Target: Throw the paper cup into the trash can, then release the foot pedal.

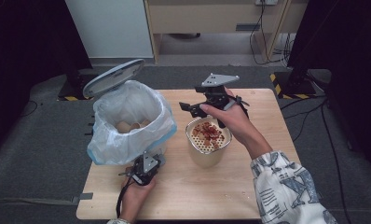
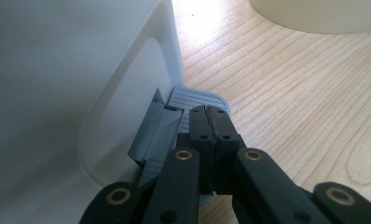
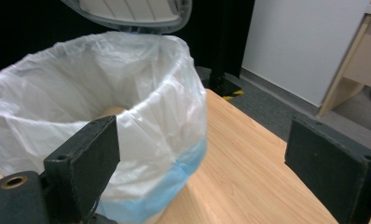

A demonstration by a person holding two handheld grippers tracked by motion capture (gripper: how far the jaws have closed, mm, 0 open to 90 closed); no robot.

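Left tongs (image 2: 210, 122), pressed together, hold down the pedal (image 2: 197, 99) of the bin (image 1: 127, 121); slipping drops the lid (image 1: 113, 77). Right tongs (image 1: 193, 108), spread empty, hover at twelve o'clock of the food bowl (image 1: 207, 140).

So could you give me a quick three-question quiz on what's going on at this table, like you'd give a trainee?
1. True or false: the bin's lid is up.
2. What do the left gripper's shut jaws rest on? A) the bin's pedal B) the cup C) the liner bag
3. Is anything between the right gripper's jaws?

Key: 1 true. 2 A. 3 No, they stand open and empty, above the table between bin and cup.
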